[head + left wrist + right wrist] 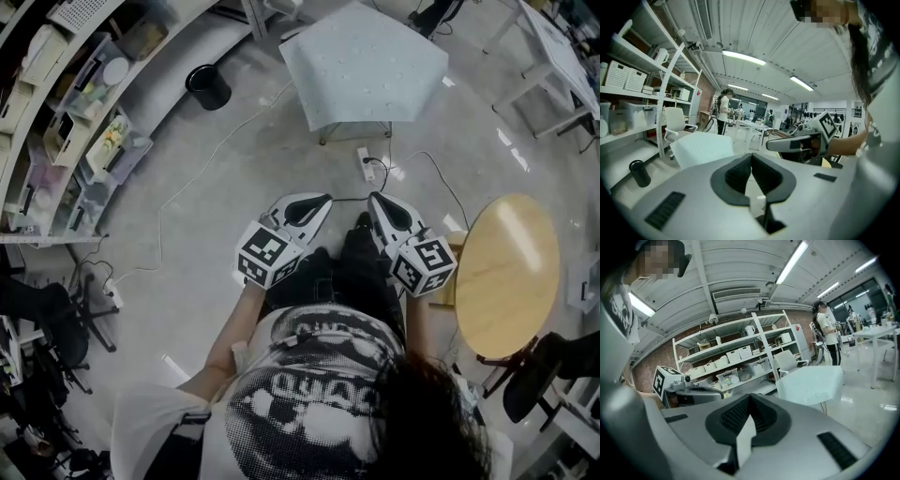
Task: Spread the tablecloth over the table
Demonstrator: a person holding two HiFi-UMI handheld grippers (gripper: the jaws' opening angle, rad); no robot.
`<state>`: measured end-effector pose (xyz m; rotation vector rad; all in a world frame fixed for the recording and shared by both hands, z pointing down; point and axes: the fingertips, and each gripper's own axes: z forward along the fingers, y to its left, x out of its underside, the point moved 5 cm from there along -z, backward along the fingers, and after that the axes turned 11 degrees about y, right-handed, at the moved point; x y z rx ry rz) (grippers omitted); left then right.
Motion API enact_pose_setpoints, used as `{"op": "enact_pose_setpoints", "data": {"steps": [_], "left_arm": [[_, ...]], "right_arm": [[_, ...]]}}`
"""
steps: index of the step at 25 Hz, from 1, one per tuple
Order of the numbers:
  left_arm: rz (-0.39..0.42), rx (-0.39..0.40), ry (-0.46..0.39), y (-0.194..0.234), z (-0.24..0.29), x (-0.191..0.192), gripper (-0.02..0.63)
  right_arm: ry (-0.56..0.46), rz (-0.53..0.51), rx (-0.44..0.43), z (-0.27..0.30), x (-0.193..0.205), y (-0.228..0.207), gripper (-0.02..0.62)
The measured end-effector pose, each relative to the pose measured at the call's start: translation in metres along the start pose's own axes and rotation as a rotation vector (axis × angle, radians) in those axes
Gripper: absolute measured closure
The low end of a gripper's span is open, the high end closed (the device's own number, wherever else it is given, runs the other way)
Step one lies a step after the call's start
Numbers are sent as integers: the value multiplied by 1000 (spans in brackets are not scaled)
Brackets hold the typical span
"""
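A pale tablecloth [364,66] lies draped over a small table some way ahead of me on the floor; it also shows in the left gripper view [703,147] and the right gripper view [811,383]. My left gripper [323,199] and right gripper [375,199] are held side by side close to my body, pointing toward that table and well short of it. Both are shut with nothing between the pads. The left gripper's pads [740,174] meet in its own view, as do the right gripper's pads [757,416]. Each gripper sees the other beside it.
A round wooden table [506,272] stands close at my right. Shelving with boxes [75,103] lines the left wall, with a black bin [207,86] near it. A power strip [367,164] and cables lie on the floor ahead. A person [723,110] stands far back.
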<state>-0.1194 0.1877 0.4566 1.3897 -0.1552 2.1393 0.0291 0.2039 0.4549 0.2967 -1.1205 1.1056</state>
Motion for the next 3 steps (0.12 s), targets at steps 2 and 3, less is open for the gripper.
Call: {"op": "enact_pose_setpoints", "data": {"steps": [2, 3], "left_arm": [[3, 2, 4, 0, 1, 1, 592], [4, 3, 6, -1, 2, 1, 592]], "right_arm": [[2, 5, 5, -1, 1, -2, 600], [3, 6, 8, -2, 2, -2, 600]]}}
